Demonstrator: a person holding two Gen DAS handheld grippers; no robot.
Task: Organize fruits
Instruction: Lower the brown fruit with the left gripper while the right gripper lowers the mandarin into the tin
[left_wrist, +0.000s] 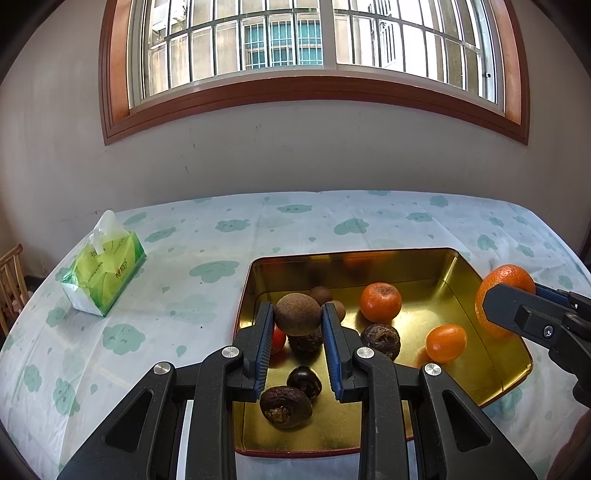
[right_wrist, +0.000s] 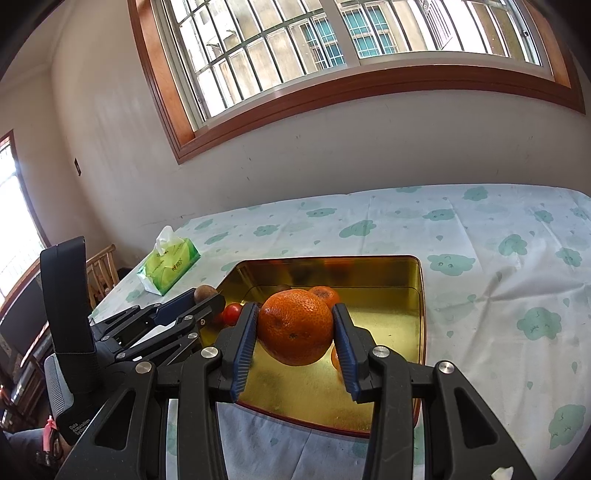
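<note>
Two fruits are held above a shallow gold metal tin (left_wrist: 461, 273). A round brown fruit (left_wrist: 297, 314) is pinched between the blue-padded fingers of the left gripper (left_wrist: 297, 314), raised over the tin's near left part. A large dimpled orange mandarin (right_wrist: 295, 326) is clamped between the fingers of the right gripper (right_wrist: 295, 326), over the tin's near edge.

Below and beyond the left gripper, several things are seen lying in the tin: a smaller mandarin (left_wrist: 380, 301), an oval orange kumquat (left_wrist: 446, 342), dark wrinkled brown fruits (left_wrist: 285, 406) and a small red fruit (left_wrist: 279, 338) just left of its fingers.

The tin is set on a table covered with a white cloth printed with green clouds (left_wrist: 207, 273). A green tissue pack (left_wrist: 103, 269) is placed well to the left of both grippers.
</note>
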